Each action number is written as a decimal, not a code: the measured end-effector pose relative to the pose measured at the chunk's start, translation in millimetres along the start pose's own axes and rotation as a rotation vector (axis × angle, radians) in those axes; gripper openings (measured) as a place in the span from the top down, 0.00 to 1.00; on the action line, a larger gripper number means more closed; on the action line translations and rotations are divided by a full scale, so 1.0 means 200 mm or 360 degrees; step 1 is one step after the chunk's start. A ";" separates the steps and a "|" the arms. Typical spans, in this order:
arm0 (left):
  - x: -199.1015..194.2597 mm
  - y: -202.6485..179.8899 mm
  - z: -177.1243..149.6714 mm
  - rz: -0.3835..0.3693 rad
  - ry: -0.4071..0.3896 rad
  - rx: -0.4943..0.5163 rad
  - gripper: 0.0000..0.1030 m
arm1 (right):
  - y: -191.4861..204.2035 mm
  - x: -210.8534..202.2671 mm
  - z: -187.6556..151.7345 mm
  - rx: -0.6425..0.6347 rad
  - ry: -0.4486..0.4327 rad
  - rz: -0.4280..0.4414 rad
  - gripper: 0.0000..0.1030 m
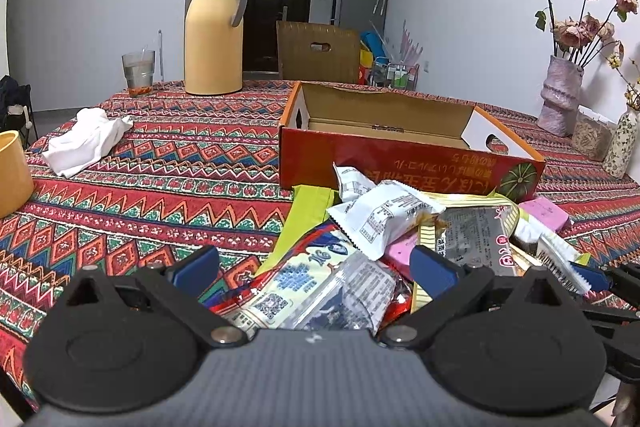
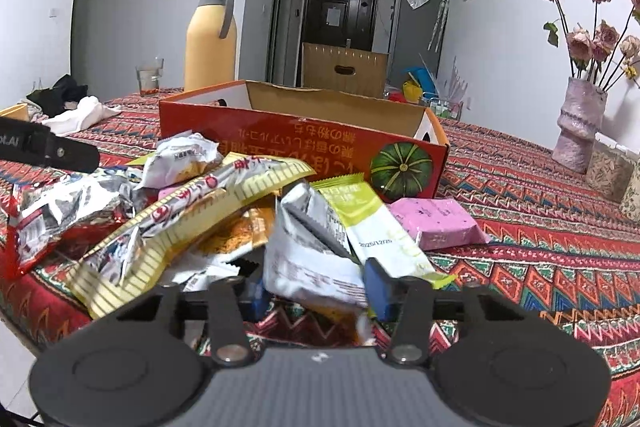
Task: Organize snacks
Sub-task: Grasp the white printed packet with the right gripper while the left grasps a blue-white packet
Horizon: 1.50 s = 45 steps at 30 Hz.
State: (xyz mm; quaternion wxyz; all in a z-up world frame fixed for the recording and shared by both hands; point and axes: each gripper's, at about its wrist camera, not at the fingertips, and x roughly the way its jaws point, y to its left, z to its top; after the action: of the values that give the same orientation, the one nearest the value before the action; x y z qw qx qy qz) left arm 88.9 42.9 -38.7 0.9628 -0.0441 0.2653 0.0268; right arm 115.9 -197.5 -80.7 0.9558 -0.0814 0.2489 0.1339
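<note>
**Snack pile at the near edge, orange box behind it**

We see open patterned tablecloth on the left: only a crumpled white cloth, a yellow container at the frame's edge, a drinking glass and a tall yellow thermos jug further back stand there, well apart from each other. The table's near edge runs just under the pile in the right wrist view, so wrappers overhang it slightly.

Our left gripper points down toward the heap, its blue pads spread wide, with a silver-and-blue packet lying between them; we cannot see either pad pressing on it. Our right gripper also tilts downward, and its blue pads have drawn in on a crumpled white wrapper, which sits pinched between them.

The snack pile lies in front of the open orange cardboard box, touching its front wall. It is a loose jumble: a long yellow-striped packet across the middle, a lime-and-white packet just beside the held wrapper, red foil packs at the left. A pink packet lies flat to the right, near the box corner with the pumpkin picture. Further right stand a pink vase with dried roses and a floral bottle.
</note>
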 end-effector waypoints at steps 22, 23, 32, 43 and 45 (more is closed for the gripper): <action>0.07 -0.04 -0.05 0.0030 0.0126 0.0262 0.00 | -0.13 -0.10 0.03 0.0181 -0.0169 0.0056 0.84; 0.08 -0.05 -0.06 0.0036 0.0135 0.0269 0.00 | -0.12 -0.10 0.03 0.0180 -0.0168 0.0059 0.84; 0.16 -0.05 -0.09 0.0040 0.0181 0.0242 0.00 | -0.12 -0.09 0.02 0.0182 -0.0155 0.0067 0.84; 0.13 -0.10 -0.15 0.0061 0.0114 0.0291 0.27 | -0.10 -0.07 0.01 0.0173 -0.0128 0.0101 0.84; 0.12 -0.10 -0.15 0.0055 0.0114 0.0285 0.29 | -0.10 -0.07 0.01 0.0167 -0.0121 0.0106 0.84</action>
State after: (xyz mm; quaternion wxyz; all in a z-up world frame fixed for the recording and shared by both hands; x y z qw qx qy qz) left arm 96.6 21.0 -75.1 0.9522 0.0457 0.3015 0.0181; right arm 110.7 -218.5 -70.7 0.9625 -0.0176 0.2217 0.1554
